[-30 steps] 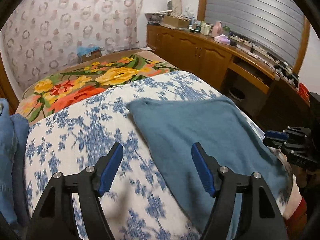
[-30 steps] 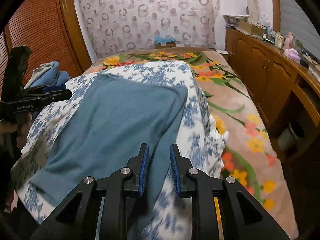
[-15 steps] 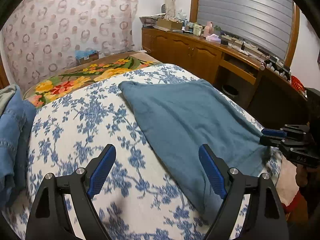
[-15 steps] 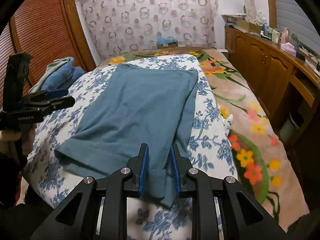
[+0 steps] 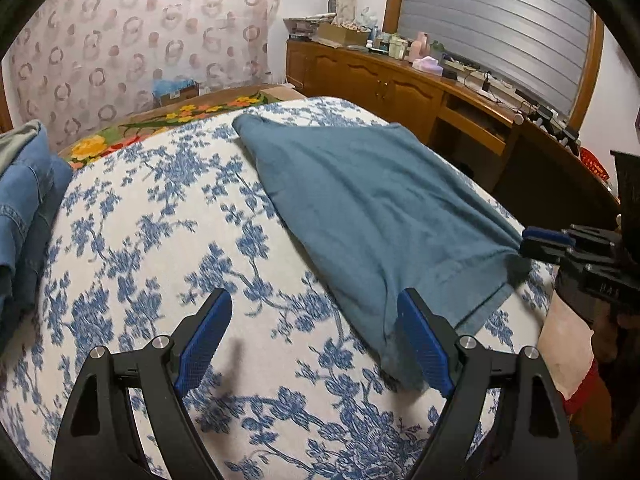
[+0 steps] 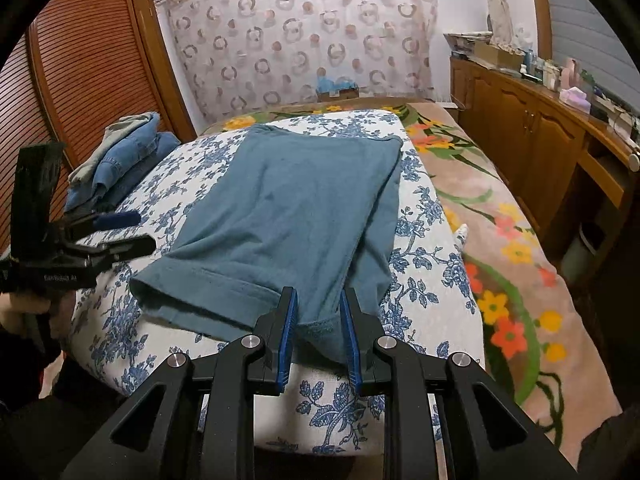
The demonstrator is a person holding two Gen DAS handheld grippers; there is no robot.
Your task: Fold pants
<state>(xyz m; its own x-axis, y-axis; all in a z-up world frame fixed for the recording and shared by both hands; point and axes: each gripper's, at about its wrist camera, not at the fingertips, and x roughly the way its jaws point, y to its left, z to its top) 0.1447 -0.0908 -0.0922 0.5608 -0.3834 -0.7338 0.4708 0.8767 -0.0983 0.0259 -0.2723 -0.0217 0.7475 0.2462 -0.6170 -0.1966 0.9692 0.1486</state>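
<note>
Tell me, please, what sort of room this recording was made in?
Most likely a home bedroom: a bed with a floral quilt takes up most of the view, a louvred wooden wardrobe stands beside it, and a wooden sideboard cluttered with bottles and boxes runs under a shuttered window.

Our left gripper has its two fingers spread wide apart, with nothing pinched between them, and it tips downward. Our right gripper has its fingers close together, squeezing a bit of cloth, and it tips downward too. Each gripper sits in one of our hands.
</note>
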